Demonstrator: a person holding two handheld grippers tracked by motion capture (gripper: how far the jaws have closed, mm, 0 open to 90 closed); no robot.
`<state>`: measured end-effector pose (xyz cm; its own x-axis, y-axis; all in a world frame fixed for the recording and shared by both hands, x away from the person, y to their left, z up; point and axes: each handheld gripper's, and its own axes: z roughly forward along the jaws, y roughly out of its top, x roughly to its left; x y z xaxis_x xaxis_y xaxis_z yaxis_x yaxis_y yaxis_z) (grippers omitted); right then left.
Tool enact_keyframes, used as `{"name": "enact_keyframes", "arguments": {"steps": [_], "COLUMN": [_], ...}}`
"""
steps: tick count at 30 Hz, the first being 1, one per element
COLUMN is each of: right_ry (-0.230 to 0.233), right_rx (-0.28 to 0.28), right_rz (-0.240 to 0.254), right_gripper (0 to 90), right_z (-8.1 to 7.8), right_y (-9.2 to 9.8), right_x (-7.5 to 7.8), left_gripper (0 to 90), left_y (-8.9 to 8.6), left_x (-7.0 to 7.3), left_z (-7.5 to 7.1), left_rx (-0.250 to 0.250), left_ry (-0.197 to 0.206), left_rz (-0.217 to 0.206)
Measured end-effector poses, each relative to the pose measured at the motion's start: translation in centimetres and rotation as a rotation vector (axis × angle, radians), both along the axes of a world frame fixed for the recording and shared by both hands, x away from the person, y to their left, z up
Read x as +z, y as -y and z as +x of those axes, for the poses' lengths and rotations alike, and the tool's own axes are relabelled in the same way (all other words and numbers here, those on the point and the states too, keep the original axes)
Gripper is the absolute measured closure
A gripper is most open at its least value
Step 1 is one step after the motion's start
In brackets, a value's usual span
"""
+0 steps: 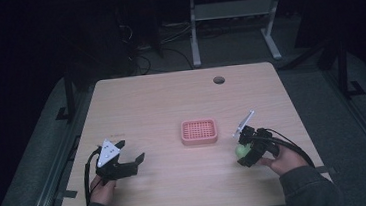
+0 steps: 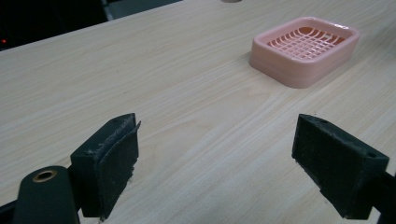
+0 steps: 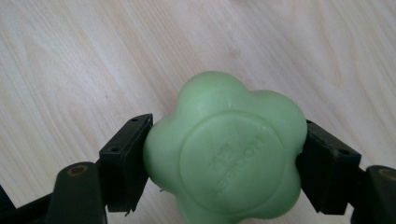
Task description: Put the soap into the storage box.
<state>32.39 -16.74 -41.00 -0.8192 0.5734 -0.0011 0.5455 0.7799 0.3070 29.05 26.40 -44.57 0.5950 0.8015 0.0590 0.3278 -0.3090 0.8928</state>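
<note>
I have the pale green flower-shaped soap bar [image 3: 224, 151] clamped in my right gripper [image 3: 226, 158]; its two black jaws press against the bar's opposite lobed sides, and the round flat face with faint embossed lettering is turned toward that gripper's camera. In the high view the green bar [image 1: 241, 150] sits at the tip of the right gripper [image 1: 245, 152], low over the light wooden worktop [image 1: 171, 104], though I cannot tell whether it touches the surface. Just beside this gripper, toward the middle of the worktop, lies the pink rectangular plastic soap dish [image 1: 199, 131] with a grid-patterned floor, apart from the soap. My right hand [image 1: 286, 160] holds the gripper from behind, with its black cable looping back over the wrist and its grey three-cornered plate tilted up. On the other side of the dish, well apart from it, my left gripper [image 1: 131, 152] has its jaws spread wide with nothing between them; in its own view the left gripper [image 2: 215, 158] looks across bare wood grain, and the pink dish [image 2: 306, 49] stands ahead and toward its right jaw. My left hand [image 1: 103, 188] holds it near the front edge of the worktop, the grey plate facing up. Beyond the dish, near the far edge, there is a small round hole [image 1: 218, 80] in the worktop.
</note>
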Motion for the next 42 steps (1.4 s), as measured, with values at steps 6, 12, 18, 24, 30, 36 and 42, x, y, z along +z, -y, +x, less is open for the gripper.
{"name": "enact_keyframes", "arguments": {"steps": [6,12,18,24,30,36,42], "right_ry": [0.002,0.001,-0.02,-0.028,-0.033,-0.034,-0.029], "right_rx": [0.023,0.037,0.054,0.057,0.059,0.064,0.072], "right_rz": [-0.002,0.004,0.01,0.016,0.042,0.038,0.027], "right_gripper": [26.3,26.3,26.3,26.3,26.4,26.3,26.3], "right_z": [0.7,1.6,2.3,3.2,3.7,4.0,4.3], "right_y": [-1.1,-2.0,-2.6,-2.9,-3.1,-3.4,-3.9], "right_x": [0.7,1.2,1.3,1.4,1.4,1.2,1.6], "left_gripper": [14.4,14.3,14.3,14.3,14.3,14.3,14.3], "left_y": [0.0,0.0,0.0,0.0,0.0,0.0,0.0], "left_x": [0.0,0.0,0.0,0.0,0.0,0.0,0.0], "left_z": [0.0,0.0,0.0,0.0,0.0,0.0,0.0], "left_rx": [-0.002,-0.004,-0.004,-0.003,-0.002,-0.003,-0.005], "left_ry": [-0.001,0.0,-0.002,-0.002,-0.003,-0.003,-0.003], "left_rz": [-0.004,-0.003,-0.003,-0.005,-0.007,-0.006,-0.006]}}
